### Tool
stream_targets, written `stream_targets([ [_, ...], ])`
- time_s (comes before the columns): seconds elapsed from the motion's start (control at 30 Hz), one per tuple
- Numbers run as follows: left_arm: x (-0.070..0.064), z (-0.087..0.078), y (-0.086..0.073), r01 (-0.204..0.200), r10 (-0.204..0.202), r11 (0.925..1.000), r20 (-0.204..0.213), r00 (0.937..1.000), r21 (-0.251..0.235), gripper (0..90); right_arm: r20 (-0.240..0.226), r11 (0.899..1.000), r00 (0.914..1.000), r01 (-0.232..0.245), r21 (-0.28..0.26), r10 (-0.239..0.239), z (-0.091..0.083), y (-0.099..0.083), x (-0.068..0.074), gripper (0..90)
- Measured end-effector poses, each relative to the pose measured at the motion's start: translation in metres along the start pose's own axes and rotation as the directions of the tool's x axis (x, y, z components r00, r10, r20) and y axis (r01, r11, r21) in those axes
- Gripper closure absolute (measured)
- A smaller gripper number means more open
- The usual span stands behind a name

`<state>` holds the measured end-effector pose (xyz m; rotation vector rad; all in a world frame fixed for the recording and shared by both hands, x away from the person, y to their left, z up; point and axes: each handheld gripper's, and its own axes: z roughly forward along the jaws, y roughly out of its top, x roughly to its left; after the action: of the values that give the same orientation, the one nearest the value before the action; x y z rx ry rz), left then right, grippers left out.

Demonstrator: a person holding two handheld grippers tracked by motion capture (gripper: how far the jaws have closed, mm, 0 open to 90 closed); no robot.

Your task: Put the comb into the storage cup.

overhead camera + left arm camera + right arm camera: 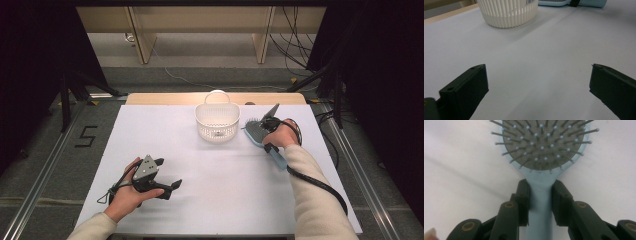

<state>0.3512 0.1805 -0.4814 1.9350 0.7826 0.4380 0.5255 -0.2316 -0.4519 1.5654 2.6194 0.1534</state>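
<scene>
A light blue hairbrush (260, 135) with grey bristles lies bristles-up on the white table, just right of a white ribbed basket (217, 121). My right gripper (270, 134) is shut on the hairbrush (541, 152) at its neck, one jaw on each side of the handle just below the bristle pad; the right gripper (541, 195) holds it from the handle end. My left gripper (169, 175) rests low at the front left of the table, open. In the left gripper view the left gripper (537, 82) has bare table between its jaws, with the basket (507, 12) far ahead.
The white table sheet (220, 200) has wide free room between the two hands. A wooden strip (165, 98) runs along the far edge. Black cables trail from both grippers. Rails and cables lie on the floor around the table.
</scene>
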Motion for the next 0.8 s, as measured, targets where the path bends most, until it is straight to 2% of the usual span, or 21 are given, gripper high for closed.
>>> stream_targets([
  [0.13,0.0,0.0,0.0,0.001,-0.001,1.0,0.001,1.0,0.001,1.3,0.007,1.0,1.0,0.005,-0.004,-0.005,0.0,0.0,0.001,70.7],
  [0.33,0.001,0.0,-0.001,0.002,-0.002,1.0,0.0,1.0,0.001,1.3,-0.004,1.0,0.9997,-0.023,-0.019,0.023,-0.001,-0.003,-0.001,70.8],
  [0.53,0.0,0.0,-0.001,0.003,-0.003,1.0,0.0,1.0,0.006,1.5,-0.03,0.996,0.9977,-0.063,-0.06,0.061,-0.003,-0.011,-0.006,70.8],
  [0.8,0.001,0.0,-0.001,0.006,-0.006,1.0,-0.003,1.0,0.004,1.5,-0.044,0.99,0.996,-0.081,-0.112,0.077,-0.007,-0.019,-0.011,70.8],
])
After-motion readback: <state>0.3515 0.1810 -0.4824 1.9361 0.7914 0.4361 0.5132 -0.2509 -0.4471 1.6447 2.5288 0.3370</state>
